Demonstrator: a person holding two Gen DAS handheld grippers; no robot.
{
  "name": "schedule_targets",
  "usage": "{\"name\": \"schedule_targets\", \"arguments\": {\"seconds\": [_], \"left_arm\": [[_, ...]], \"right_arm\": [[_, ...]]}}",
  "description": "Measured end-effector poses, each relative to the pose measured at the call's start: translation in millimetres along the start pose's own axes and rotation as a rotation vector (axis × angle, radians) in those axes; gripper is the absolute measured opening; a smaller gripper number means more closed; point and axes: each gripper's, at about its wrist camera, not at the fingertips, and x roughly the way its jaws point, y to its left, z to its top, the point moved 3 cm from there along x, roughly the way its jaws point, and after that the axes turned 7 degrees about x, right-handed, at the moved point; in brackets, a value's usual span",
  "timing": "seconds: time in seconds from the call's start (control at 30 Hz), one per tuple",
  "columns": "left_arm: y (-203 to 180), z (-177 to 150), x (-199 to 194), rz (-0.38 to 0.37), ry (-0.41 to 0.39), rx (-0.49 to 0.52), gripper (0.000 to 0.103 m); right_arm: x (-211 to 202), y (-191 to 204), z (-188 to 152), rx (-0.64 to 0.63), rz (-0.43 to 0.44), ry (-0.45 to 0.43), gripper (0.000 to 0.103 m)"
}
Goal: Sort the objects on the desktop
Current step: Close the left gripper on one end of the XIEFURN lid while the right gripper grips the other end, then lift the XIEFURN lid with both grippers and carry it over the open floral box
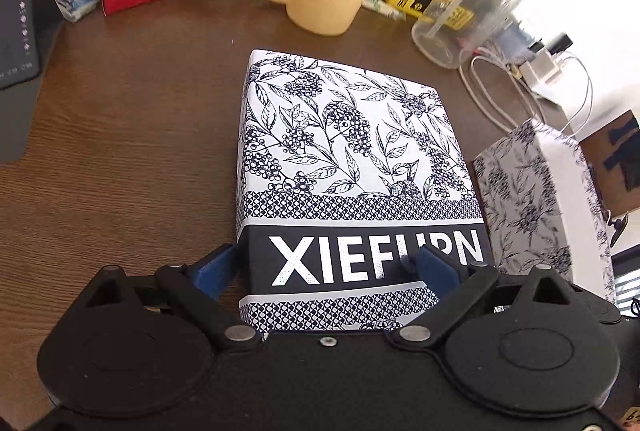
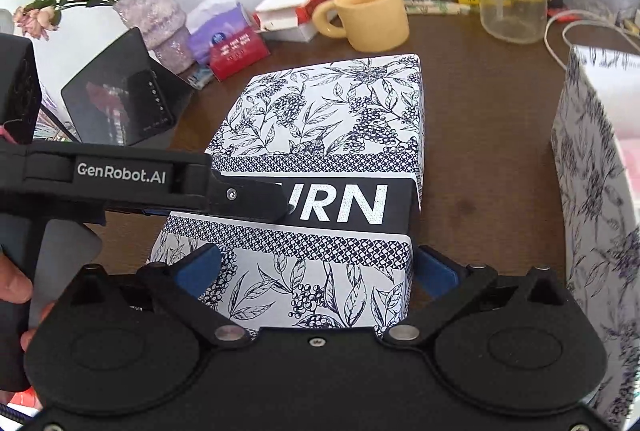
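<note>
Both jaws stand apart, straddling the box (image 1: 352, 167) lying flat on the desk (image 1: 120, 151): your left gripper (image 1: 320, 267) over its near end, your right gripper (image 2: 316, 267) around a corner. It looks stiff, light cardboard, so grip the side walls. The black band reads "XIEFURN"; the left gripper's arm reads "GenRobot.AI".

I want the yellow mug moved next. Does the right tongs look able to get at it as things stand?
Probably not directly: the patterned box lies between the right tongs and the yellow mug, and the left tongs rests on it. Passing over or around looks possible.
</note>
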Motion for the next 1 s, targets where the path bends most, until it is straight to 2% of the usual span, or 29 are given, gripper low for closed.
{"name": "schedule_targets", "arguments": {"seconds": [0.37,0.57,1.0], "left_arm": [[-44,14,-40,0.001,-0.087,-0.009,0.096],[-81,15,-54,0.002,-0.121,0.017,0.096],[-154,5,-57,-0.027,-0.127,-0.003,0.096]], "right_arm": [[-57,5,19,-0.050,-0.006,-0.075,0.103],[-92,-12,25,-0.056,-0.014,-0.111,0.103],[-155,-57,22,-0.065,-0.037,-0.153,0.103]]}}
